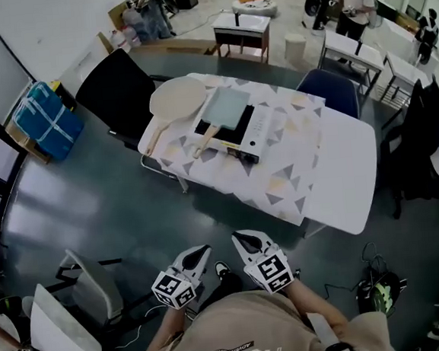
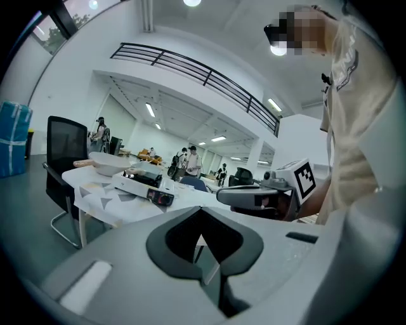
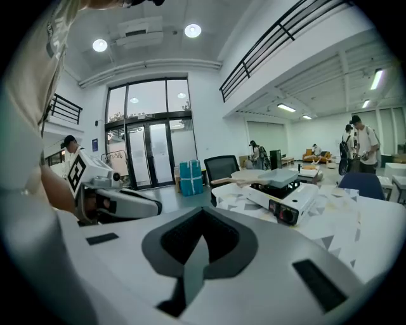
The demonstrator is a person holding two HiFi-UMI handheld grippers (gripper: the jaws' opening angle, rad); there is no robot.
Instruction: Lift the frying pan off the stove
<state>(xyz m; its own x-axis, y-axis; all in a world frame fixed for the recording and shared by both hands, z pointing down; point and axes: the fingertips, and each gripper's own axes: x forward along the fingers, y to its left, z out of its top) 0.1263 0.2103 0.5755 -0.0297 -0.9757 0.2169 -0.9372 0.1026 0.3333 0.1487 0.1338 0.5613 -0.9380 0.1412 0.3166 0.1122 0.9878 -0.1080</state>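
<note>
A person stands well back from the counter (image 1: 341,169) with both hands tucked near the torso. The left gripper (image 1: 204,250) and right gripper (image 1: 239,240) point side by side toward it, fingers (image 3: 195,266) clenched on nothing. The frying pan (image 1: 226,107) sits on the stove (image 1: 251,134) toward the counter's left end. It looks square from overhead, and the gripper views show it only in profile.

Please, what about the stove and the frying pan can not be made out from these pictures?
- Flame on or off: in the head view the frying pan covers the burner of the stove; both gripper views see it from the side, too small.
- Setting of the knob and the panel print: too small in every view.
- Stove's far side: turned away in all views.
</note>
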